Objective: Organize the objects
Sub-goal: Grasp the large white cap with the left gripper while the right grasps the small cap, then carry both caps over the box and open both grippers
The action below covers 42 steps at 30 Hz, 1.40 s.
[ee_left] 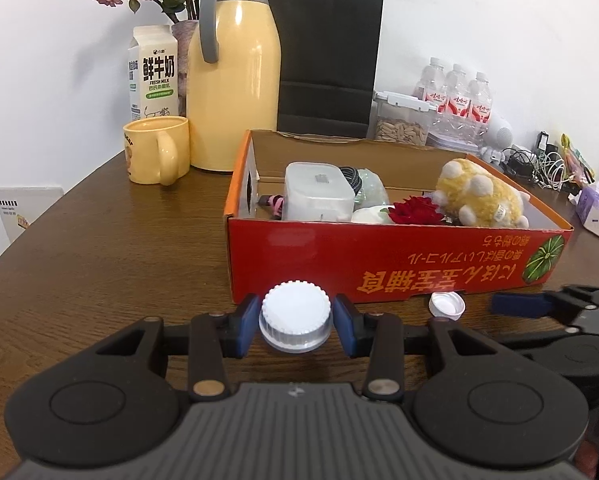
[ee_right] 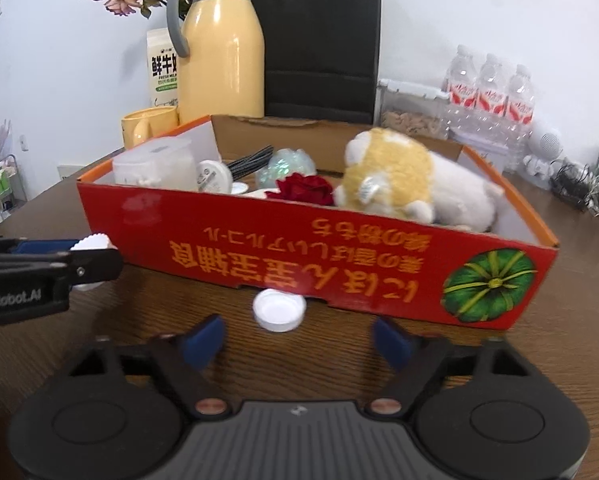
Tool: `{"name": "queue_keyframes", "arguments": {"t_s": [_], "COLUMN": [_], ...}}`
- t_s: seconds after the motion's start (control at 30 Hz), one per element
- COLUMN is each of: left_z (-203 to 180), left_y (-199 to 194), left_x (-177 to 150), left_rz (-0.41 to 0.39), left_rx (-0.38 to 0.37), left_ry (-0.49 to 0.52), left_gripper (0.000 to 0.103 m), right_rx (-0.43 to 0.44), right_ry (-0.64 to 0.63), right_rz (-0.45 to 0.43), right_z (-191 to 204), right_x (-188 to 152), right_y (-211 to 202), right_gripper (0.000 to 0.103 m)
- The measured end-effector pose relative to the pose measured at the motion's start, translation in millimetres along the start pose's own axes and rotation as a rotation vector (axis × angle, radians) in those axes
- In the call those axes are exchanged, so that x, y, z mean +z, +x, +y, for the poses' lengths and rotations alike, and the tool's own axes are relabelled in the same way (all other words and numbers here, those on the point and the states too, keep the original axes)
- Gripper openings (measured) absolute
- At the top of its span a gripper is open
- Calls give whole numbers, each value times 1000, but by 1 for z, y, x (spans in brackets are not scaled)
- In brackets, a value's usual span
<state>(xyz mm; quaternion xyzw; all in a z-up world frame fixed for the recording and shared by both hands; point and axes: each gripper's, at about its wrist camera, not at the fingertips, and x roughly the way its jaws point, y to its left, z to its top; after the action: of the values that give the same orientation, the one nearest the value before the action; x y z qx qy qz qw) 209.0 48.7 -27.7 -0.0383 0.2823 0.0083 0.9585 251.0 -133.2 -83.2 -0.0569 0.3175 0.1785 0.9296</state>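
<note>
My left gripper (ee_left: 297, 320) is shut on a small clear jar with a white ribbed lid (ee_left: 296, 312), held just above the brown table in front of the red cardboard box (ee_left: 379, 256). The same lid (ee_right: 93, 242) shows at the left of the right wrist view. My right gripper (ee_right: 297, 338) stands open, low over the table. A small white cap (ee_right: 279, 310) lies upside down just beyond its fingertips, close against the box wall (ee_right: 259, 248). That cap (ee_left: 446, 304) also shows in the left wrist view. The box holds a yellow plush toy (ee_right: 387, 172), a red rose (ee_right: 303, 188) and a clear container (ee_left: 317, 192).
Behind the box stand a yellow thermos jug (ee_left: 235, 80), a yellow mug (ee_left: 157, 148), a milk carton (ee_left: 153, 72) and a black paper bag (ee_left: 327, 60). Water bottles (ee_left: 455, 92), a seed container (ee_left: 401, 120), cables (ee_left: 539, 164) and tissues (ee_left: 595, 208) crowd the far right.
</note>
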Motion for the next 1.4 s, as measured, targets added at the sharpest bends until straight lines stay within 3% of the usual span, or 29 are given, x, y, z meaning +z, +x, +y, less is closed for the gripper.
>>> {"name": "queue_keyframes", "arguments": {"t_s": [0.13,0.17,0.6,0.63,0.67,0.83,0.9,0.93,1.0,1.03,1.07,1.13,1.2,1.27,1.4], "left_z": [-2,-2,-3,-3,-3,-4,-3,-3,-2,-1,-1,-1,-3,-3,-3], "left_y": [-2,-2,-1,-1,-1,-3,-3,-3,-4,-4,-4,-4,-4,-5,-6], "left_x": [-2,-2,-3,-3,-3,-6,-7,-7,-8,-8,-8,-9,-9,-9,-10], "left_rz": [-2,-1,5,6,7,8,7,7,6,7,7,7,7,6,4], "left_rx": [-6,-6,5,8,10,17,22,24,28,29,30,30,32,34,36], "left_ry": [8,9,10,10,10,14,14,12,7,5,4,4,8,8,5], "left_gripper": [41,41,41,41,41,41,41,41,41,41,41,41,41,41,41], "right_rx": [10,8,23,24,33,49,56,50,48,44,41,42,50,63,77], "right_ry": [19,23,12,10,8,-7,0,3,7,5,0,-13,-23,-21,-40], "right_rz": [-10,-13,-72,-80,-86,-89,-89,-89,-80,-76,-75,-68,-29,-19,-30], "right_z": [5,4,3,3,3,5,4,3,3,3,5,7,9,10,13], "right_x": [3,3,-3,-3,-4,-8,-8,-8,-8,-8,-8,-6,-3,-1,-7], "right_y": [2,2,-15,-17,-20,-27,-28,-28,-26,-25,-24,-20,-9,-5,-11], "right_gripper": [34,31,20,14,0,1,5,12,39,64,73,69,53,27,27]}}
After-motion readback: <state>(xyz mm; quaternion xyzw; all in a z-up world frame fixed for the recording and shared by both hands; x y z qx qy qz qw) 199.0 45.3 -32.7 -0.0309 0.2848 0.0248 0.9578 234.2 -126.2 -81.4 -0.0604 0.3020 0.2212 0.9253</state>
